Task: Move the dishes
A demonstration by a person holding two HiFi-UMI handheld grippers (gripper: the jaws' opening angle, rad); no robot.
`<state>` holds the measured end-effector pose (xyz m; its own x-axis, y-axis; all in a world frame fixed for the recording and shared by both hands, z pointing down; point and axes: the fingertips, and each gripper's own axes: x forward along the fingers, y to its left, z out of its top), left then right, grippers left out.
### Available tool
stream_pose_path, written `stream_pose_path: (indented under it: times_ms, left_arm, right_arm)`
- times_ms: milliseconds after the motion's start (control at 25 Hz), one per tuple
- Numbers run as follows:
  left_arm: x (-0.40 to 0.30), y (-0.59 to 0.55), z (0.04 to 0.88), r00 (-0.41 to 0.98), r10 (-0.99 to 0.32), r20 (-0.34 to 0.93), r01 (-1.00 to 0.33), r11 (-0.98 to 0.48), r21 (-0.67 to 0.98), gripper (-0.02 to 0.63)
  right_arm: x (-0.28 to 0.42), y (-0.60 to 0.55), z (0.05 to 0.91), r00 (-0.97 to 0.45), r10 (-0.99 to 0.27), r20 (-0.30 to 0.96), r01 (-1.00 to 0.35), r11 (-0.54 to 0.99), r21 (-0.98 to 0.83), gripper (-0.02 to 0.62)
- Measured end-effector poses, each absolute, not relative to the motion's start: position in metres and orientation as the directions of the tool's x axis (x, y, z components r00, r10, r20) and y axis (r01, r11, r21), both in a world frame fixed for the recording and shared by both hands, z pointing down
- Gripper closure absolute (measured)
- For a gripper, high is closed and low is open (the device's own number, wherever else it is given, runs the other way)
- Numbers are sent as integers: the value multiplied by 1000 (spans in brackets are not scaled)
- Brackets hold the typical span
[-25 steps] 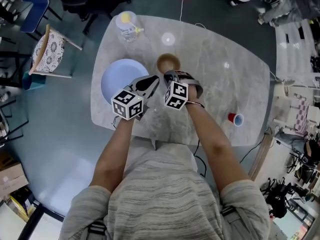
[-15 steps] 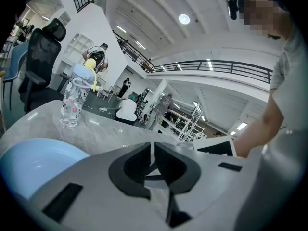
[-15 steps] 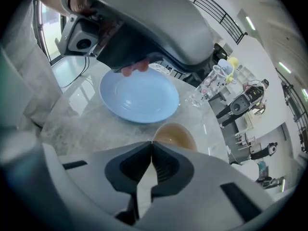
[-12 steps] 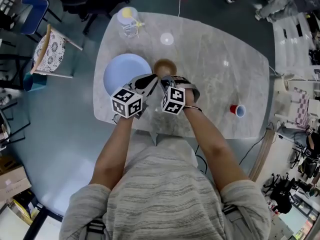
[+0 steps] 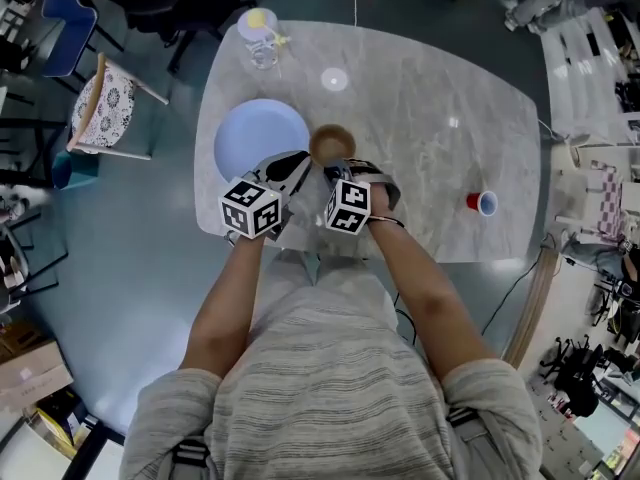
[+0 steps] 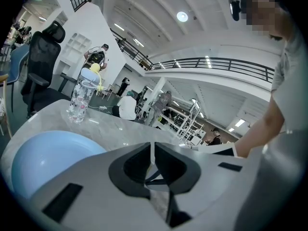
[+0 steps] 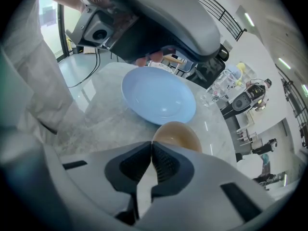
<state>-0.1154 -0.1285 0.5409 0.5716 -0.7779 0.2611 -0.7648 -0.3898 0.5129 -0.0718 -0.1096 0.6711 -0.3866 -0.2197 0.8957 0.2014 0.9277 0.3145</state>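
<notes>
A pale blue plate [image 5: 257,134] lies at the left of the grey marble table [image 5: 430,88], with a small brown bowl [image 5: 332,144] just to its right. Both grippers hover side by side over the near table edge. My left gripper [image 5: 298,166] is shut and empty beside the plate's near right rim; the plate [image 6: 45,155] fills the lower left of its view. My right gripper [image 5: 334,173] is shut and empty just short of the bowl. In the right gripper view the bowl [image 7: 177,135] sits right beyond the jaw tips, the plate [image 7: 159,96] farther on.
A clear water bottle [image 5: 258,30] with a yellow cap stands at the table's far left corner. A small clear round lid [image 5: 334,79] lies at the far middle. A red cup [image 5: 480,203] lies on its side at the right. A patterned chair [image 5: 100,108] stands off the table's left.
Both grippers have crept forward toward the dishes, and the right one now sits just short of the brown bowl. Both stay shut. The dishes have not moved on the table.
</notes>
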Motion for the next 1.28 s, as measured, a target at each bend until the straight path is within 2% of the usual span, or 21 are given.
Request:
stream_pose_path:
  times_ms: [720, 800, 840, 880, 1280]
  left_arm:
    - [-105, -106, 531, 614, -747, 254, -744, -440, 503, 581]
    - [-104, -105, 530, 617, -745, 253, -741, -444, 504, 580]
    - [-103, -105, 529, 619, -744, 252, -740, -446, 503, 580]
    - [-102, -105, 529, 621, -743, 251, -739, -448, 502, 581]
    - [-82, -109, 525, 656, -714, 245, -718, -489, 496, 580]
  right_arm:
    - [-67, -79, 672, -410, -197, 891, 129, 954, 270, 571]
    - [-67, -79, 671, -413, -202, 888, 114, 956, 270, 537]
    - [-66, -79, 670, -417, -202, 886, 101, 959, 266, 504]
    - [-66, -80, 669, -424, -203, 883, 85, 961, 262, 501]
    - [-59, -95, 633, -538, -268, 799, -154, 963, 220, 502]
